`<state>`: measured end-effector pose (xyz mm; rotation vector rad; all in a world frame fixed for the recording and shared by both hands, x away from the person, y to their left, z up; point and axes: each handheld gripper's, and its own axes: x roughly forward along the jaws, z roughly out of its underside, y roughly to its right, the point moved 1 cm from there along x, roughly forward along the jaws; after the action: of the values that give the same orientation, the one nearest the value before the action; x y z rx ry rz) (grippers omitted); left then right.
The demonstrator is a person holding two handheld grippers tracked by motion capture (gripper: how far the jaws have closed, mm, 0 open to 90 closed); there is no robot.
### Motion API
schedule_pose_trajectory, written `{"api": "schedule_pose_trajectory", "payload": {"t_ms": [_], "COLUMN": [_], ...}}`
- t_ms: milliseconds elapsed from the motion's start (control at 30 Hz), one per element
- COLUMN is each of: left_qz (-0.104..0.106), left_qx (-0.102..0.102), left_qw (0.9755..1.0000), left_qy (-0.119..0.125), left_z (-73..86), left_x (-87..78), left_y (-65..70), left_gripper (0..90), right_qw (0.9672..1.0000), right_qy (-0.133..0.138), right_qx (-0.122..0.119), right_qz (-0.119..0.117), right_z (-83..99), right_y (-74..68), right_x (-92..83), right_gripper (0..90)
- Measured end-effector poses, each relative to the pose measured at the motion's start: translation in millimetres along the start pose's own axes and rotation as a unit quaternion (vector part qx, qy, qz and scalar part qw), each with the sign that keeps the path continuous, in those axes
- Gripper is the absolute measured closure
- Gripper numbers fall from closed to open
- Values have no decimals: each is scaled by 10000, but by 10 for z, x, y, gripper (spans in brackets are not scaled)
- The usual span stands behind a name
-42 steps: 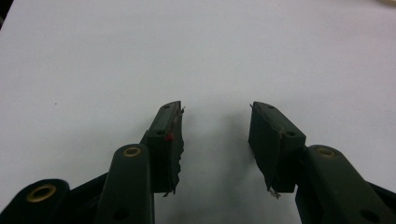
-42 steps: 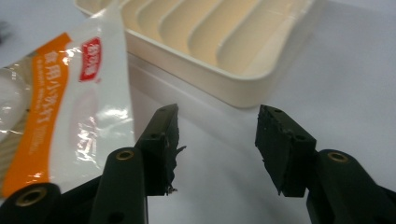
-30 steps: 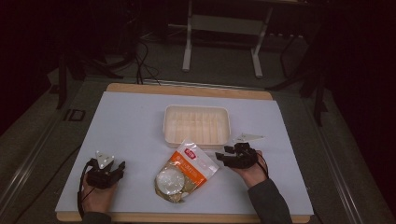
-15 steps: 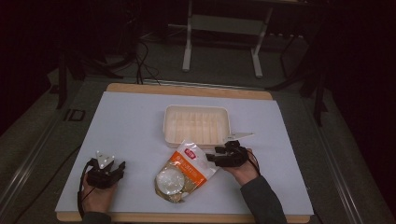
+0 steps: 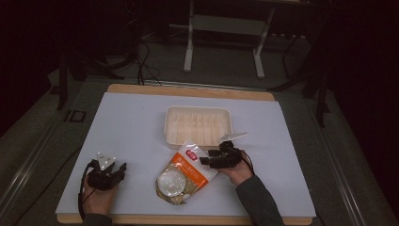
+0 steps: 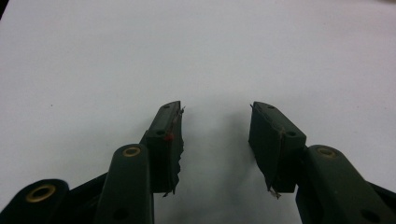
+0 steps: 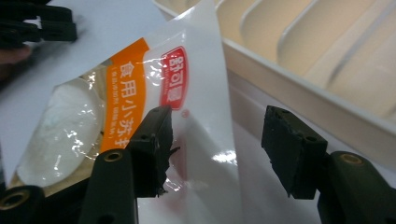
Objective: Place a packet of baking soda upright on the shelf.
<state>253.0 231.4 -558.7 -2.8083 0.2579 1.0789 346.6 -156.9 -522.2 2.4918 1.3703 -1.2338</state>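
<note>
High view shows my right gripper (image 5: 205, 157) at the upper right edge of the orange-and-white plastic pouch with a clear window of white powder (image 5: 181, 175), which lies flat on the white table mat (image 5: 131, 127) at about six o'clock from the shallow cream plastic tray with ribbed floor (image 5: 198, 124). Its jaws have just been opening and now stand at their widest, pads off the plastic; in the right gripper view the pouch's white sealed top (image 7: 205, 116) runs up between them, the left pad (image 7: 156, 140) over the printed film and the right pad (image 7: 287, 149) over the mat beside the tray's wall (image 7: 299, 100). I judge I am straddling that stiff seam because it is the one flat, firm part to pinch, while the powder-filled belly would slump. The pouch lies with its top pointing at one o'clock toward the tray, touching or nearly touching the tray's near rim, so a short lift would probably carry it in. My left gripper (image 5: 113, 172) sits well apart at eight o'clock from the pouch, resting on the mat; in the left gripper view its jaws are spread with nothing between them (image 6: 215, 135), parked out of the way.
</note>
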Motion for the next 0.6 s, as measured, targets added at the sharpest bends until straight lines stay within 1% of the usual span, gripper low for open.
{"api": "schedule_pose_trajectory", "payload": {"t_ms": [100,200,233,267,333,400,433,500,600], "left_qz": [2,-2,-1,-3,-7,-10,-8,-13,-24], "left_qx": [1,3,3,4,5,6,4,15,24], "left_qw": [10000,10000,10000,10000,10000,10000,10000,10000,10000], "left_qy": [-2,-2,-2,-1,-1,0,2,-1,1], "left_z": [0,-1,-1,-1,-1,-1,-2,-2,-2], "left_x": [0,1,0,1,1,1,2,1,2], "left_y": [-1,1,0,0,1,2,3,4,6], "left_gripper": [539,538,538,537,536,535,535,534,532], "right_qw": [9999,9996,9995,9992,9990,9993,9993,9990,9988], "right_qy": [-20,-22,-36,-58,-68,-66,-14,77,124], "right_qx": [72,153,151,171,153,104,87,122,79], "right_qz": [-109,-225,-267,-343,-416,-359,-354,-414,-466], "right_z": [2,8,9,12,12,6,0,-11,-17], "right_y": [15,34,40,42,35,16,14,13,2], "right_x": [37,67,74,80,79,57,38,-15,-66], "right_gripper": [432,458,475,506,565,609,638,688,724]}}
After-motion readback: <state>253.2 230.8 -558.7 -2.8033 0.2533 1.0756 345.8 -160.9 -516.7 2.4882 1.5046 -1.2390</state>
